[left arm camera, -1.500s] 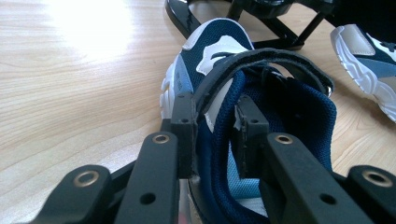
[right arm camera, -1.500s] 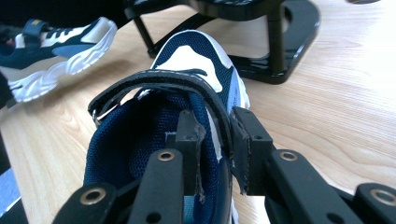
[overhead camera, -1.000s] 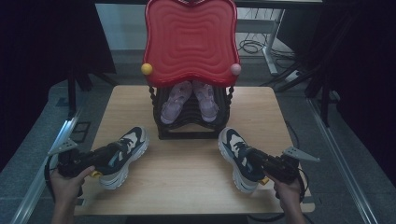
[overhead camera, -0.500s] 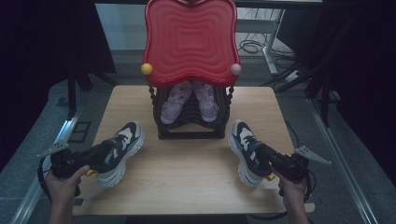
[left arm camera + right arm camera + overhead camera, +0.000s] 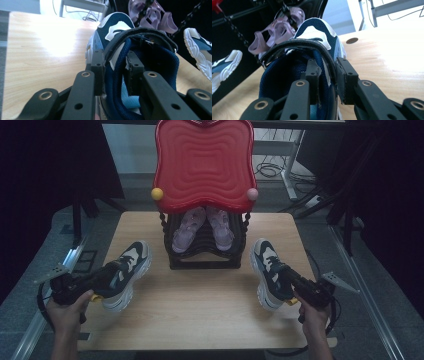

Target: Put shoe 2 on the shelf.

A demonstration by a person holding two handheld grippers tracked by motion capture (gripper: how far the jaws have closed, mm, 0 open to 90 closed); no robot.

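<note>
Left gripper [image 5: 107,276] jaws clamped on collar wall of left sneaker [image 5: 127,270]; right gripper [image 5: 287,277] likewise on right sneaker [image 5: 267,270]. Both sneakers rested on surface [image 5: 200,305], flanking shoe rack [image 5: 207,247] ahead of jaws; collar grip judged chosen for firm purchase.

Two sneakers [image 5: 127,272], two sandals [image 5: 187,227], one rack [image 5: 205,260]

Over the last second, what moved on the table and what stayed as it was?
Both sneakers were drawn outward, away from the shoe rack. The left claw pulled the left sneaker toward the table's left edge; the right claw pulled the right sneaker toward the right side. Both claws remain shut on the shoe collars. The pink sandals in the rack and the red tray on top did not move.
</note>
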